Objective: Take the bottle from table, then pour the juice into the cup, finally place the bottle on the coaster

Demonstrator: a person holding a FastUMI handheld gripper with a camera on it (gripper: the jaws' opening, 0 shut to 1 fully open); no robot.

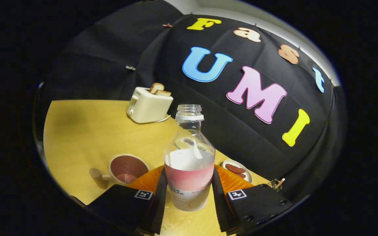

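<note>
Bearing a pink label with print too small to read, the uncapped bottle point(189, 164) stands over the yellow table point(77, 131). Gripper point(189, 200) fingers clamp its lower body from both sides. Cup point(127, 168) sits near left, just beyond the fingers.

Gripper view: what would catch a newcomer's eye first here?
The clear uncapped bottle stands upright between the tongs, both fingers against its sides. The cup sits just beside it on the yellow table, and a toaster with toast stands beyond.
</note>
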